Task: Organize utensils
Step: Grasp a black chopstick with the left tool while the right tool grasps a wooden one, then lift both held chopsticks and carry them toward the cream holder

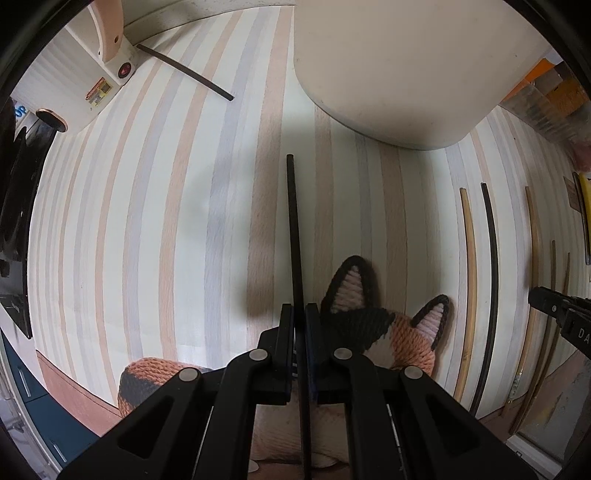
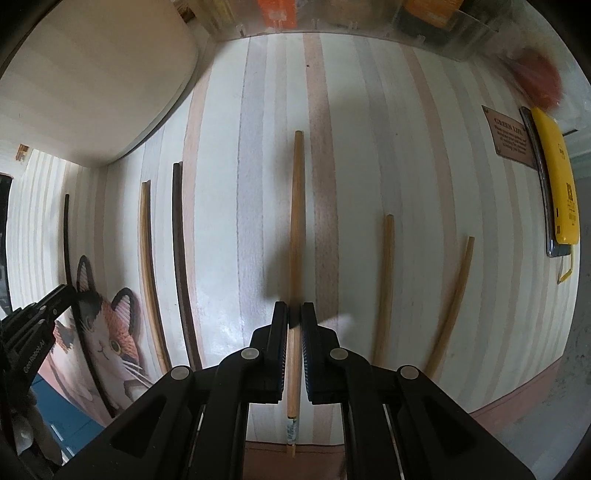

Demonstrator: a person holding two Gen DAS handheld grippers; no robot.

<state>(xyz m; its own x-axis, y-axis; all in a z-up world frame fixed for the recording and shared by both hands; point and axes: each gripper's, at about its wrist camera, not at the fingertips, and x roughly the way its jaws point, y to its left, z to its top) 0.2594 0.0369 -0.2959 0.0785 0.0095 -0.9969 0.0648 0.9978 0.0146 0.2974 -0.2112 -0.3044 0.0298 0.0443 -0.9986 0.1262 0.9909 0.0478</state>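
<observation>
My left gripper (image 1: 300,314) is shut on a black chopstick (image 1: 293,229) that points away over the striped cloth (image 1: 166,221). My right gripper (image 2: 294,312) is shut on a light wooden chopstick (image 2: 295,206) lying lengthwise on the cloth. In the right wrist view, two more wooden chopsticks (image 2: 384,280) lie to its right, and a wooden one (image 2: 147,258) and a dark one (image 2: 181,251) lie to its left. A further black chopstick (image 1: 184,72) lies far back left in the left wrist view.
A knitted cat cushion (image 1: 369,325) sits under the left gripper and shows in the right wrist view (image 2: 110,332). A large cream container (image 1: 406,66) stands behind. A yellow object (image 2: 559,177) lies at the right. A clear organizer (image 2: 332,18) lines the back.
</observation>
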